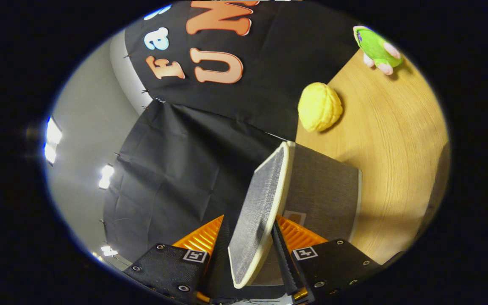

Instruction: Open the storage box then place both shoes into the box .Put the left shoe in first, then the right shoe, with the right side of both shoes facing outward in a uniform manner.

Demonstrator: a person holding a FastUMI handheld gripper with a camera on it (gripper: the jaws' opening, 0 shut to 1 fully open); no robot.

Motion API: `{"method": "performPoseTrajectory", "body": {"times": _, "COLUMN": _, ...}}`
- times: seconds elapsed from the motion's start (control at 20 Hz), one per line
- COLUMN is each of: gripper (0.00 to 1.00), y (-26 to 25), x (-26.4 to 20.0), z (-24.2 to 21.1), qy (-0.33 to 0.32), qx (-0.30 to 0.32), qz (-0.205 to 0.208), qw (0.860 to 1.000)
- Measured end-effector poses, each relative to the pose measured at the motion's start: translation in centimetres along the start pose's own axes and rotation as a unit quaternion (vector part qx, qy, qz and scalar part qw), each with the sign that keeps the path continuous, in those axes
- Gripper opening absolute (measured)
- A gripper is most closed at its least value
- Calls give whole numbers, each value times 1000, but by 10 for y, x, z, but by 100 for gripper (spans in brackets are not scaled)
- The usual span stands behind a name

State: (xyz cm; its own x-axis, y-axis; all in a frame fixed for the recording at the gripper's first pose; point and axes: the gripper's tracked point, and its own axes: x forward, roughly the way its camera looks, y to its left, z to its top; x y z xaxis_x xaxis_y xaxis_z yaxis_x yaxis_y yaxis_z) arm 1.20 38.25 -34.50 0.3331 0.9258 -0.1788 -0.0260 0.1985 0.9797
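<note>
Gripper (250,250) clamped on the raised lid (257,212) of the storage box (324,199), a finger on each face of it. Box body just ahead, resting on the wooden table (392,140). Beyond the fingers, well apart from the box: yellow walnut-shaped toy (319,106) and, farther off, green plush toy (377,48).

The box lid (261,207) stands raised between the hand-held gripper's (250,245) fingers; box (324,195) behind it on the worktop (396,140), a round toy (319,106) and plush toy (377,48) farther off.
</note>
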Motion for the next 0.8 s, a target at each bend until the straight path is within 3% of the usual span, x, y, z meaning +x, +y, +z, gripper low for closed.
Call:
{"method": "performPoseTrajectory", "body": {"times": 0.1, "gripper": 51, "y": -7, "x": 2, "z": 8, "qy": -16, "qx": 28, "qz": -15, "qw": 999}}
{"method": "performPoseTrajectory", "body": {"times": 0.2, "gripper": 32, "y": -17, "x": 4, "z": 16, "qy": -40, "qx": 29, "qz": -48, "qw": 998}}
{"method": "performPoseTrajectory", "body": {"times": 0.25, "gripper": 16, "y": -13, "x": 5, "z": 21, "qy": -48, "qx": 28, "qz": -44, "qw": 998}}
{"method": "performPoseTrajectory", "body": {"times": 0.35, "gripper": 8, "y": 3, "x": 0, "z": 27, "qy": -63, "qx": 34, "qz": -26, "qw": 997}}
{"method": "performPoseTrajectory", "body": {"times": 0.55, "gripper": 4, "y": 39, "x": 3, "z": 38, "qy": -86, "qx": 32, "qz": -19, "qw": 996}}
{"method": "performPoseTrajectory", "body": {"times": 0.8, "gripper": 5, "y": 106, "x": 17, "z": 35, "qy": -95, "qx": -18, "qz": -21, "qw": 995}}
